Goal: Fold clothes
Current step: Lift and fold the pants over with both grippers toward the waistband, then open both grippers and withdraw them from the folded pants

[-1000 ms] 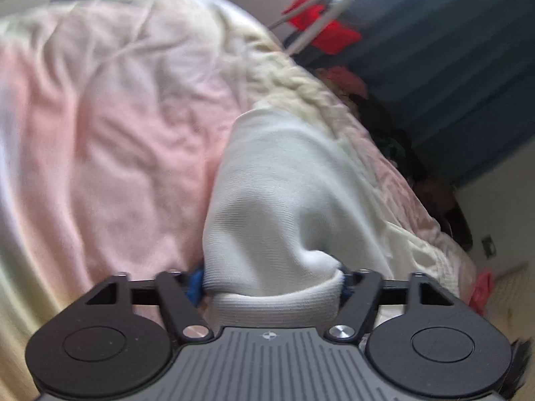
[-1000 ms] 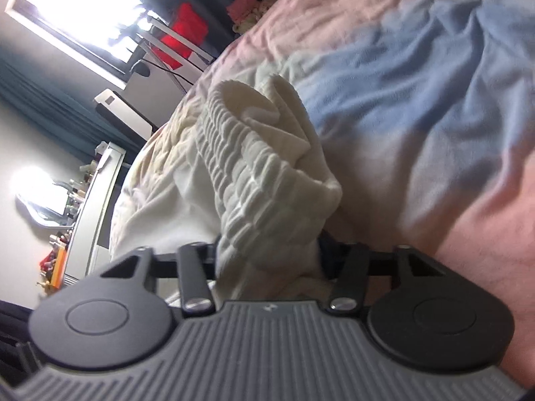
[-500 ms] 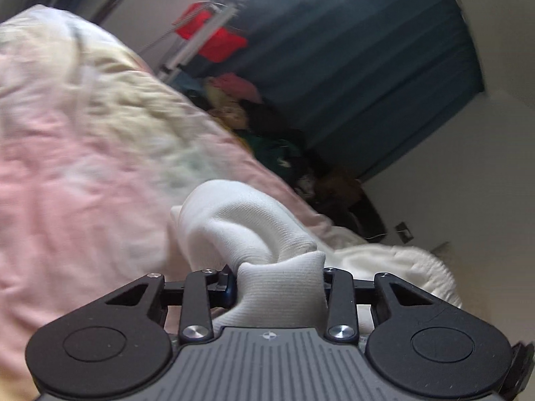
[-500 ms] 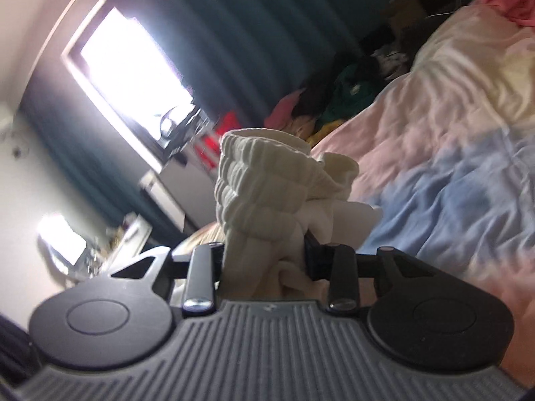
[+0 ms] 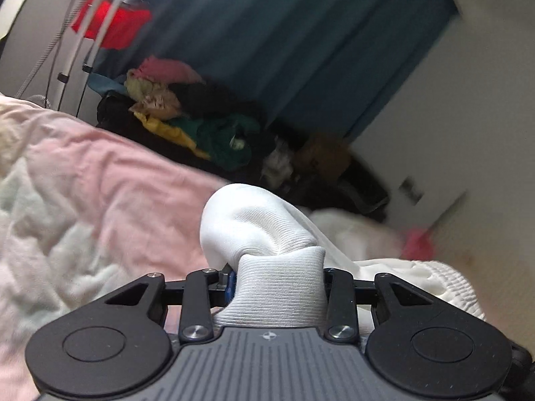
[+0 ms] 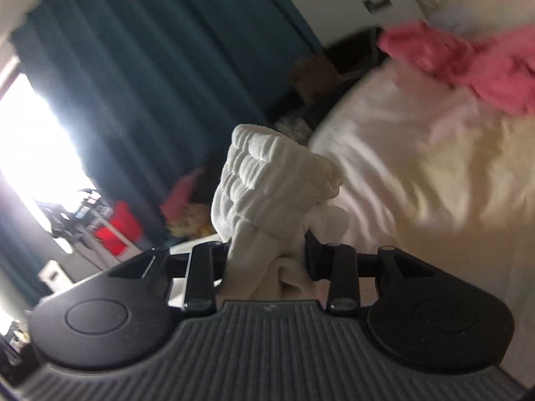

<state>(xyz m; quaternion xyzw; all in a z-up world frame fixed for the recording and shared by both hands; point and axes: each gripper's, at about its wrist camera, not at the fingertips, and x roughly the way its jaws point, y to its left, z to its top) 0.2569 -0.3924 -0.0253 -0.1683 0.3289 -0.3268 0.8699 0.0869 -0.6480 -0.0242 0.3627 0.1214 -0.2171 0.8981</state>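
While both tongs are clamped on cloth, the scene is listed from left to right. Left wrist view: a pink-and-white bedspread (image 5: 100, 200) is spread at the left; behind it a drying rack (image 5: 83, 26) with a red item is recorded, then a pile of mixed clothes (image 5: 200, 127) before a dark blue curtain (image 5: 284, 50). At centre, the left gripper (image 5: 279, 284) is closed on the ribbed cuff of a white knit garment (image 5: 260, 224), which is bunched above the jaws; more of its textured body is seen trailing to the right, low over the bed. Right wrist view: a bright window (image 6: 26, 153) is entered at the left and the same curtain at centre. The right gripper (image 6: 267, 257) is closed on a waffle-textured fold of the white garment, gathered into a lump above the jaws; a pink cloth (image 6: 468, 63) is noted at upper right on the pale bedding. The garment is thus held up off the bed between the two grippers. Handling, as judged: light, soft and limp, with a thick stretchy knit that is unlikely to slip but will sag and bunch. Hems, cuffs and seam edges are judged the best places to be held, so that panels may be drawn flat.
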